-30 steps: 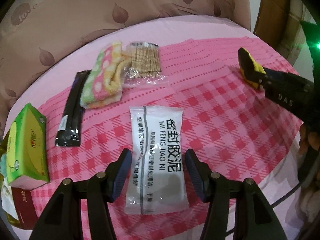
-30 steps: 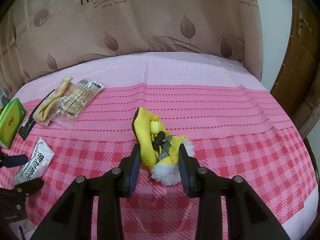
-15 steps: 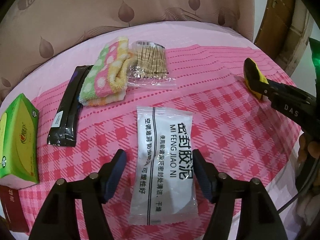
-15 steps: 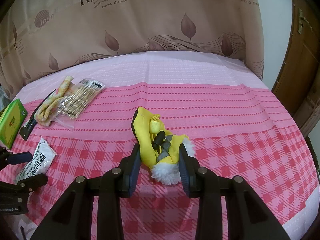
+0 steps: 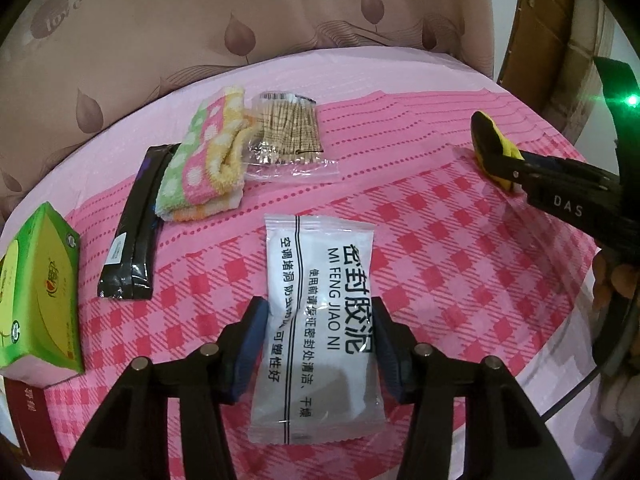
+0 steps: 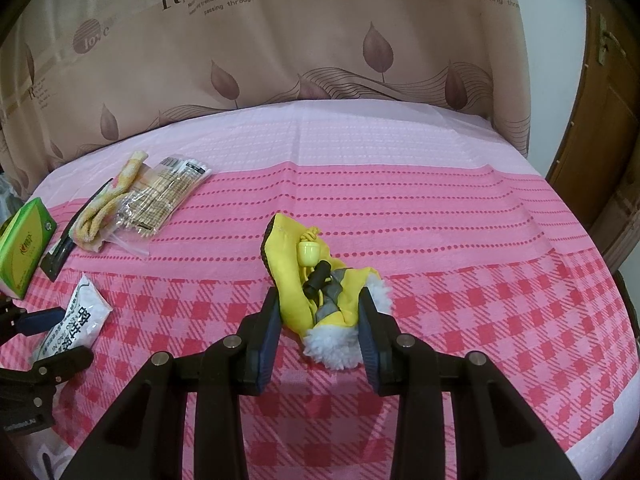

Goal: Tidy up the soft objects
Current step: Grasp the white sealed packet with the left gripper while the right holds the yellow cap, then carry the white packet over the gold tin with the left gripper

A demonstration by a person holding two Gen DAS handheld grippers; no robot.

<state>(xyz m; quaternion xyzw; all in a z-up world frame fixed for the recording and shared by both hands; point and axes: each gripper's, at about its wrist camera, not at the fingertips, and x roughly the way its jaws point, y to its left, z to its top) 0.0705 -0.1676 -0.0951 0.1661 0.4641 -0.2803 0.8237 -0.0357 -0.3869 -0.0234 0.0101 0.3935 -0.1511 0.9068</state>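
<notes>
Closing our left gripper (image 5: 318, 334) around the white sealing-putty packet (image 5: 320, 312) on the checked cloth (image 5: 460, 264) — pads barely touching; our right gripper (image 6: 318, 320) clamps the yellow fleece-trimmed bootie (image 6: 308, 280).

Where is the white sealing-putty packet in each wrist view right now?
Left wrist: white packet at bottom centre, between the closing left gripper jaws.
Right wrist: same packet at the far left edge, by the left gripper's fingers.
Shared landmark: green tissue box, left in both views.
</notes>
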